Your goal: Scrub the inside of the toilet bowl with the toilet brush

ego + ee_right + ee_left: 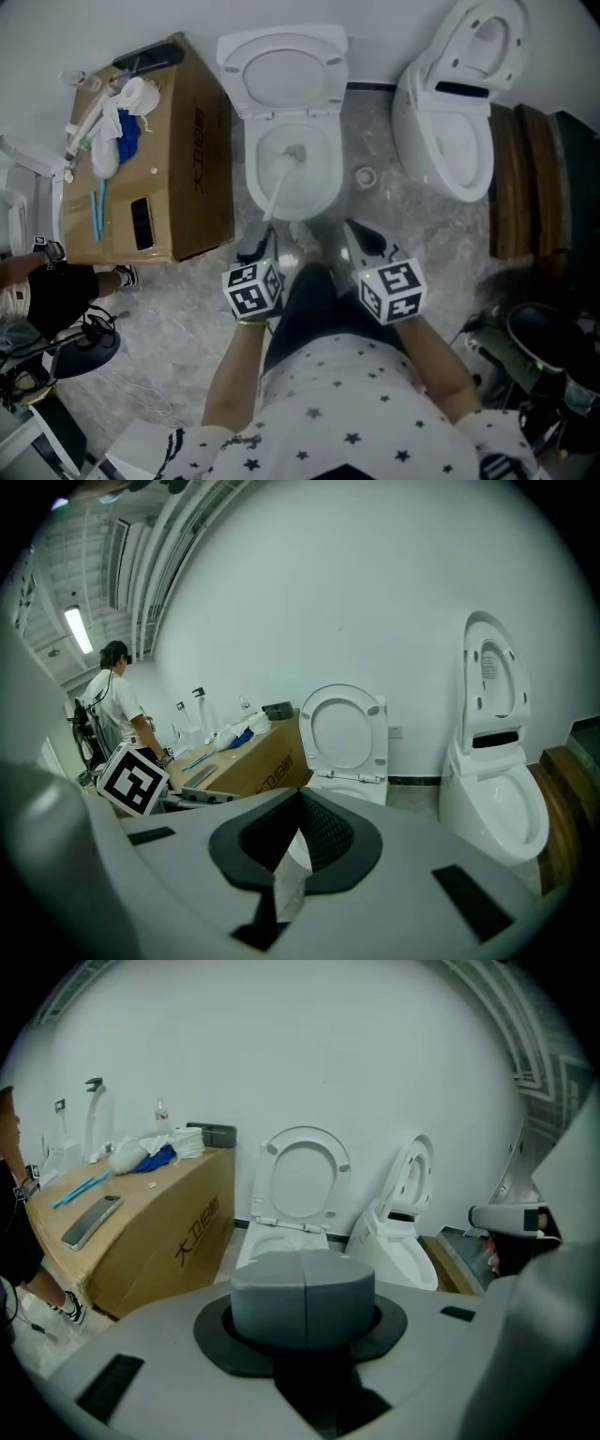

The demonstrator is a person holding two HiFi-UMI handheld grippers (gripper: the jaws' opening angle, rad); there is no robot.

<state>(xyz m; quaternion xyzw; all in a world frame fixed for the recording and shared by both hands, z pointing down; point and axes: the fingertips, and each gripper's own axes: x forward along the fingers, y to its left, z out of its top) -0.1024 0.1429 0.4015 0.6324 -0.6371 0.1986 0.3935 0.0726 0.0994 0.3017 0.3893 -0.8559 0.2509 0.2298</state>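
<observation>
**Q:** What lies nearest in the head view?

**A:** The person's star-printed shirt (347, 422), at the lower edge. Both forearms reach forward from it over the floor (187, 319).

**Q:** And from left to right?

**A:** A cardboard box (192, 141) stands at the floor's left edge against the wall, with cloths (117, 131) and a phone (141, 223) on its top.

Next is the left gripper (260, 246), its grey pads (272, 1297) pressed together. The toilet brush (281, 183) runs from their tip into the toilet bowl (333, 169), with its head toward the bowl's back wall. The gripper is therefore judged to be clamped on the handle's end, though its own view hides the handle behind the pads.

The right gripper (361, 239) has its jaws apart with nothing between them, and it hangs over the floor just before the bowl's front rim.

A second toilet (450, 141) stands at the right, well apart from both grippers.

**Q:** How is the scrubbing best done?

**A:**
- **Grip:** it should be firm, since a long handle held at its end will likely twist.
- **Stroke:** sweep the head round the wall under the rim, then work down toward the drain.
- **Splash:** holding the head below the rim should limit it.
- **Right gripper:** it is best left clear of the bowl.
</observation>
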